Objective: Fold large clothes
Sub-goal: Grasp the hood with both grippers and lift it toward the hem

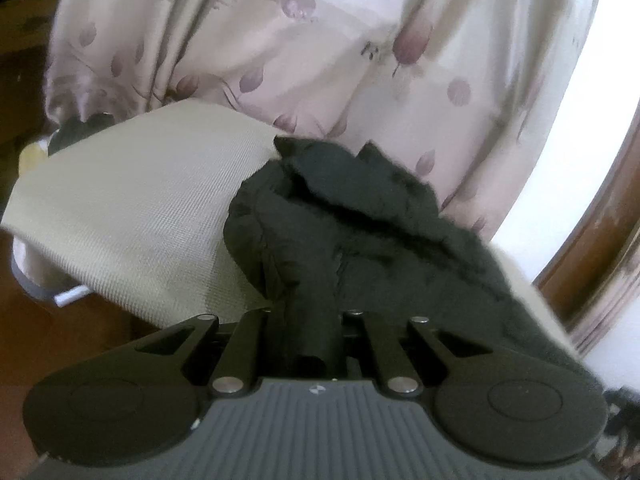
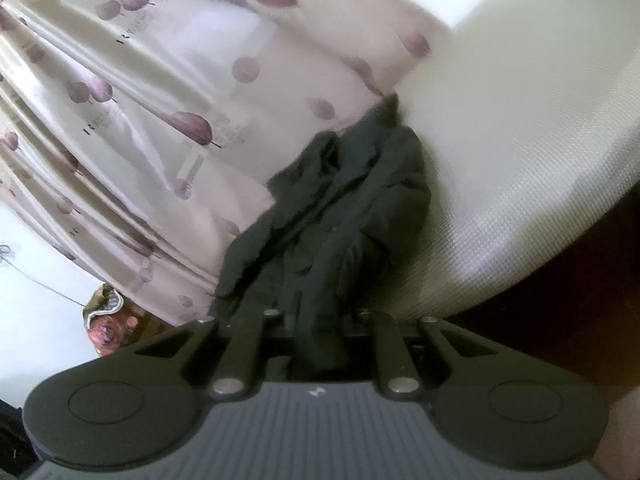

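Two grippers, both pinching the same dark, almost black crumpled fabric garment (image 1: pixel 360 216). Your left gripper (image 1: pixel 310 332) has its jaws pressed in on a bunched fold of that cloth, which runs straight back between the fingers toward the camera. Your right gripper (image 2: pixel 318 336) does the same: a twisted rope of the dark garment (image 2: pixel 340 208) goes between its fingers, jaws closed on it.

In the left wrist view the garment is heaped on the beige woven-textured padded surface (image 1: pixel 132 208), covering its right part and reaching its far edge. In the right wrist view the garment lies along the left edge of that same beige surface (image 2: pixel 520 152), stretched from the gripper away toward the far end.

Behind it hangs a cream curtain with purple leaf and round prints (image 1: pixel 320 40), pleated, filling most of the background; the right wrist view shows it too (image 2: pixel 140 120), tilted. Brown wooden frame (image 1: pixel 600 224) at right in the left view. Brown floor (image 1: pixel 60 332) below the surface's left edge. Both views are motion-blurred, so the garment type is not readable.
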Demonstrator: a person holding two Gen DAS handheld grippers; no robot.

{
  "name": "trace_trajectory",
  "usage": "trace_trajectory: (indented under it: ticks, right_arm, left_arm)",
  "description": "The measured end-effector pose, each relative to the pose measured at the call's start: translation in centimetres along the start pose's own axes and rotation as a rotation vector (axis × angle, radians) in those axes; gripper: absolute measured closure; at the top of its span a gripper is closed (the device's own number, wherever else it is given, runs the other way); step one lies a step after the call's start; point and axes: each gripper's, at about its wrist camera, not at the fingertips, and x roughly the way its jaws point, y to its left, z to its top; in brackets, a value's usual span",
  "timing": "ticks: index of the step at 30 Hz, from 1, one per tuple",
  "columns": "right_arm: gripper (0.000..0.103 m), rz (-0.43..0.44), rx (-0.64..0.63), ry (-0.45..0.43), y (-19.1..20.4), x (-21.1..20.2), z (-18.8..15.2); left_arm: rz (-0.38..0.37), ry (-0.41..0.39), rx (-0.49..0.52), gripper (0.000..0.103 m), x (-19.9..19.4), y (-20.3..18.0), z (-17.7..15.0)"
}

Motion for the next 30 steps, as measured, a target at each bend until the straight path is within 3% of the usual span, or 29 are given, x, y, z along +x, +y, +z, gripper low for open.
trace_trajectory:
  ticks: [4, 15, 21, 30]
  right_arm:
    - [0.090, 0.046, 0.043, -0.030, 0.4, -1.4, 0.1]
    - [0.089, 0.155, 0.070, -0.096, 2.7, -1.0, 3.7]
    - [0.089, 0.172, 0.073, -0.125, 3.3, 1.1, 8.3]
    - [0.089, 0.113, 0.016, -0.120, 3.9, 7.3, 15.4]
  left_arm:
    - [-0.018, -0.039, -0.061, 0.093, -1.4, -0.2, 0.3]
    - [-0.060, -0.136, -0.071, 0.093, -2.1, -3.1, 4.6]
    - [-0.078, -0.184, -0.148, 0.093, 0.0, -3.8, 8.5]
    - [-0.013, -0.224, -0.111, 0.090, 5.9, -5.5, 14.1]
